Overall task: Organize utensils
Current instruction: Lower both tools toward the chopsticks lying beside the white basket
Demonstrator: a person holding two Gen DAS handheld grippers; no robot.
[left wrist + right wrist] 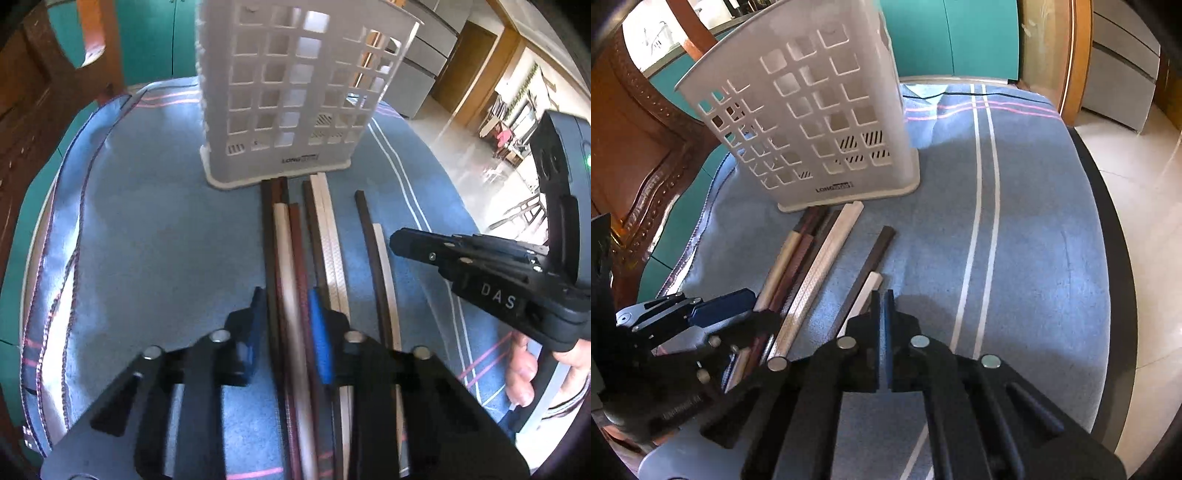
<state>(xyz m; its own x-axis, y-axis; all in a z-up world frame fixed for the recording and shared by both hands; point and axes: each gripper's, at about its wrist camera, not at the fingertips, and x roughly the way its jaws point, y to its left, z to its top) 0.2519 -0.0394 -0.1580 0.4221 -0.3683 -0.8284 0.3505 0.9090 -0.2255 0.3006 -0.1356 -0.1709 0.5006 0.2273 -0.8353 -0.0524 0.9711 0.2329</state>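
Note:
Several chopsticks (291,266), dark brown, reddish and cream, lie side by side on the blue cloth, pointing at a white perforated utensil holder (295,96). My left gripper (288,306) straddles a few of the chopsticks, blue pads either side, jaws partly closed around them. My right gripper (882,306) is shut and empty, hovering just right of a separate dark and cream pair (866,280). The holder (812,110) stands upright behind the chopsticks (809,266). The right gripper also shows in the left wrist view (399,240), and the left gripper in the right wrist view (738,299).
The blue cloth with white and pink stripes (1034,221) covers a round table. A carved wooden chair (635,155) stands at the left. Teal cabinets (953,37) lie behind. The table's edge (1115,258) drops to a tiled floor at right.

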